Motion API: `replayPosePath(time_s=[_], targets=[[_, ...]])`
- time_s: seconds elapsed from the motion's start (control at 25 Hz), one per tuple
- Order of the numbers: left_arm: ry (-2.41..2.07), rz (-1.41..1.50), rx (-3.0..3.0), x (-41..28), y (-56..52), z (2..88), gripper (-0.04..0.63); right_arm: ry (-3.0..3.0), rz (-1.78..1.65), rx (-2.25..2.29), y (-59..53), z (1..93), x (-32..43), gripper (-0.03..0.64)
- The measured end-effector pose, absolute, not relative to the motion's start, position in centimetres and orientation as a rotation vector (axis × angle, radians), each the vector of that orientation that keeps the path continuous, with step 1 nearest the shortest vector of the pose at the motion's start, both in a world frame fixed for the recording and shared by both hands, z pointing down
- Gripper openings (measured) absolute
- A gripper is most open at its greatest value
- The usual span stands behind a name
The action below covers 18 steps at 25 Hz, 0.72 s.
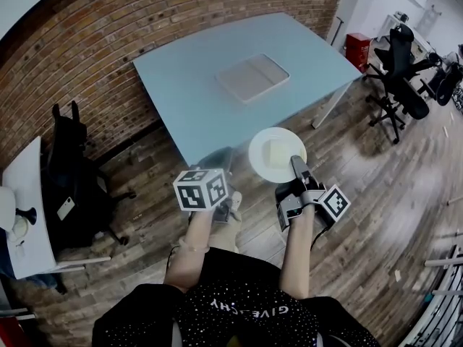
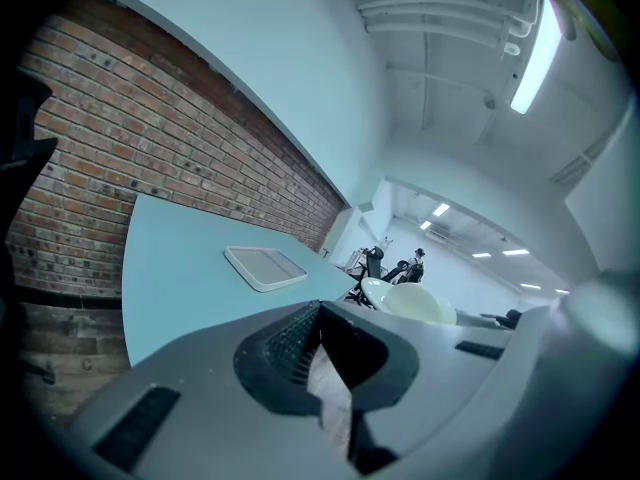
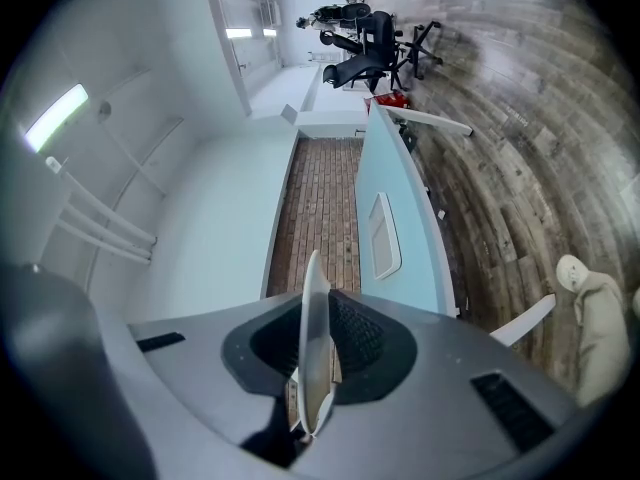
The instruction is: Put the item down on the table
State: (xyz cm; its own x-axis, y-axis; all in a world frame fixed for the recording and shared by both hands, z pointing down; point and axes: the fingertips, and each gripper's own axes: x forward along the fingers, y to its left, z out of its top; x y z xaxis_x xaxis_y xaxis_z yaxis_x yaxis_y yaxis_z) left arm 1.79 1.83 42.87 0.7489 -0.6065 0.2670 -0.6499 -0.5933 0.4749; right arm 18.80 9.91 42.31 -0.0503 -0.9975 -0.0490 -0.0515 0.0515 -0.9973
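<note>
Currently the right gripper (image 1: 296, 165) pinches the plate (image 1: 259, 157) by its near rim; the table (image 1: 188, 85) lies just beyond its far edge.

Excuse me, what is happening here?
A person stands before a light blue table with a gripper in each hand. The right gripper has its jaws shut on the rim of a round white plate, held in the air near the table's edge. The left gripper pinches a pale scrap. A white rectangular tray lies on the table.
</note>
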Motion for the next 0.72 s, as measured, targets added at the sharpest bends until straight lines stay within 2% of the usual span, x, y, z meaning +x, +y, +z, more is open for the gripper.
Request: replayPosePath(time_s=[0.32, 0.72], targets=[[-0.953, 0.112, 2.400, 3.6, 0.5, 44.6, 0.011, 1.314, -1.183, -1.160, 9.2, 44.0, 19.6, 0.046], [-0.908, 0.127, 2.360, 10.0, -12.5, 44.4, 0.011, 1.290, -1.215, -1.203, -3.1, 43.4, 25.0, 0.046]])
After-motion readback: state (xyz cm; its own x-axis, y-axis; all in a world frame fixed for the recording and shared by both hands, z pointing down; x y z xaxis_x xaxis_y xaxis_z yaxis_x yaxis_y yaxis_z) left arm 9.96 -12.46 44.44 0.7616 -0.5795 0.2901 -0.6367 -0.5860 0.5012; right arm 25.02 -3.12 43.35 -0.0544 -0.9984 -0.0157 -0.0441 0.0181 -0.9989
